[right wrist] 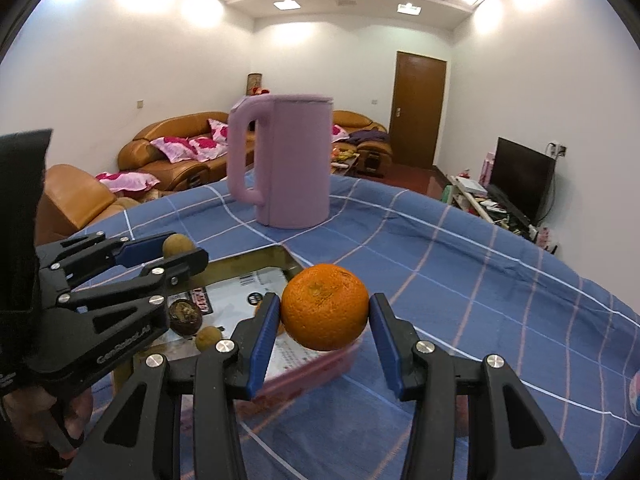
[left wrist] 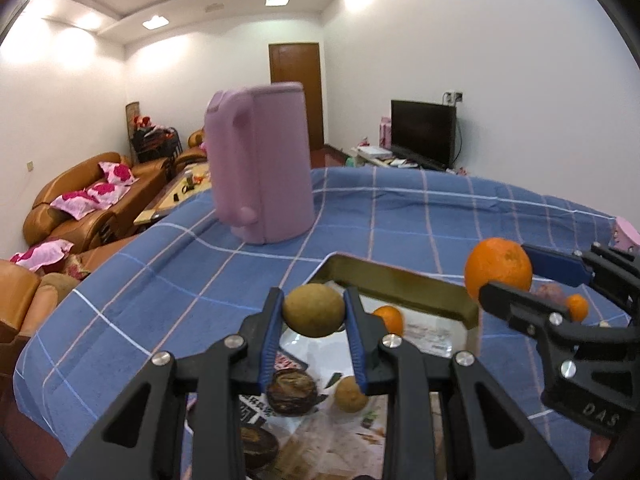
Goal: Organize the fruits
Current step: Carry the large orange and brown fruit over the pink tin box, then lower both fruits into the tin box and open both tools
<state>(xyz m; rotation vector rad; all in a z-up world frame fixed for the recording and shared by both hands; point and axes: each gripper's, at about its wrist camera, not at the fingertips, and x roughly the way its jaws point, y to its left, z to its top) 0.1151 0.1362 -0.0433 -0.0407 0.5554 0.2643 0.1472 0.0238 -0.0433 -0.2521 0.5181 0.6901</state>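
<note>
Clamped across their middles, my left gripper [left wrist: 314,312] holds a firm brown fruit [left wrist: 314,310], right gripper [right wrist: 324,312] a soft-skinned orange [right wrist: 325,306].

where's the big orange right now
The big orange is clamped in the right gripper, held in the air above the near right corner of the metal tray, with the pink kettle standing on the blue cloth behind it.
</note>
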